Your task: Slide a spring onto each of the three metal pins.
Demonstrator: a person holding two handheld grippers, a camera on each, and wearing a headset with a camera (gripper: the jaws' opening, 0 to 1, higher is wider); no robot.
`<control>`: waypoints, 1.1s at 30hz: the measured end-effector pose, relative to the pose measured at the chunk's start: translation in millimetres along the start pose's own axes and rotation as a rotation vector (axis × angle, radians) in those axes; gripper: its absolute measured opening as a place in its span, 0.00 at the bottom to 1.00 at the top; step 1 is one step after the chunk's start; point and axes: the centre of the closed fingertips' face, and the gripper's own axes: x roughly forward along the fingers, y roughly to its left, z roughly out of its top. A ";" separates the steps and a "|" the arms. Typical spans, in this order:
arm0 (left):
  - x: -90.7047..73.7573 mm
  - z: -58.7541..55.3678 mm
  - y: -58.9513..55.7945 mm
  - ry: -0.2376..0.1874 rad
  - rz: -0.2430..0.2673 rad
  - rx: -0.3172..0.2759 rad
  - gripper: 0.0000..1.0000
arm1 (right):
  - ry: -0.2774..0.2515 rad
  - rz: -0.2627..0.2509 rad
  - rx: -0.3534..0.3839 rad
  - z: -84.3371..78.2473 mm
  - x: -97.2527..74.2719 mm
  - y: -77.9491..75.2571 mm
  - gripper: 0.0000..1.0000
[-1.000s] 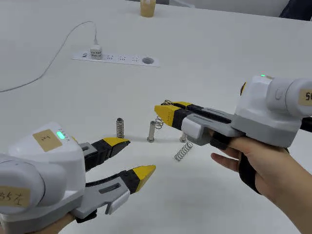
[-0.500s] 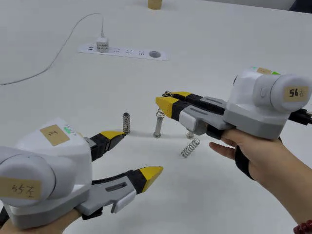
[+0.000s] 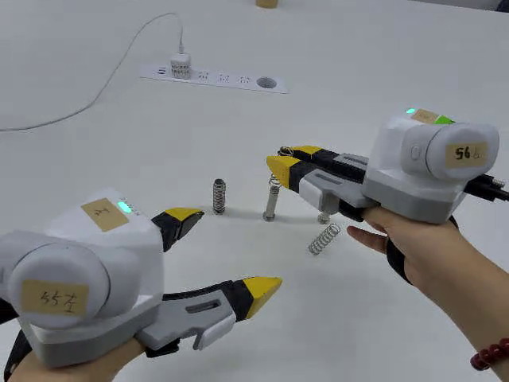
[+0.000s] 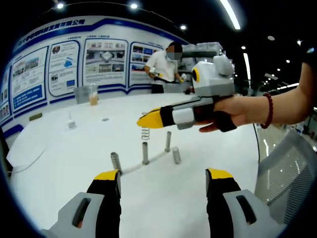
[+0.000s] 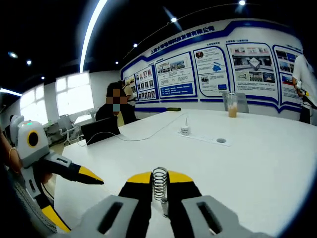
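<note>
The right gripper (image 3: 280, 161) was squeezed shut on a spring (image 5: 159, 183), holding it right over the middle pin (image 3: 271, 205). The left gripper (image 3: 227, 251) was wide open with nothing in it. The left pin (image 3: 219, 196) already wore a spring. A loose spring (image 3: 324, 238) lay flat on the white table (image 3: 119, 143) near the third pin (image 3: 324, 216). A power strip (image 3: 215, 78) lay farther back, and posters (image 5: 218, 59) hung on the wall.

The table (image 3: 382, 95) is smooth matt white; the pins (image 3: 271, 205) and each spring (image 3: 324, 238) are bare bright metal; left tongs (image 3: 235, 249) and right tongs (image 3: 278, 159) have glossy plastic shells.
</note>
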 end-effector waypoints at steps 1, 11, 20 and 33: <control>0.1 -0.3 0.1 0.001 0.001 -0.002 0.73 | 0.003 -0.002 -0.004 -1.2 0.8 -0.6 0.11; 0.3 -2.4 2.3 0.012 0.012 -0.009 0.80 | 0.030 -0.016 -0.031 -8.6 3.5 -3.1 0.11; -1.0 -1.7 3.1 0.010 0.014 -0.012 0.80 | 0.037 -0.018 -0.050 -12.6 6.9 -3.1 0.11; -1.6 -1.3 2.5 0.011 0.012 -0.015 0.79 | 0.042 -0.032 -0.085 -12.6 7.0 -1.5 0.12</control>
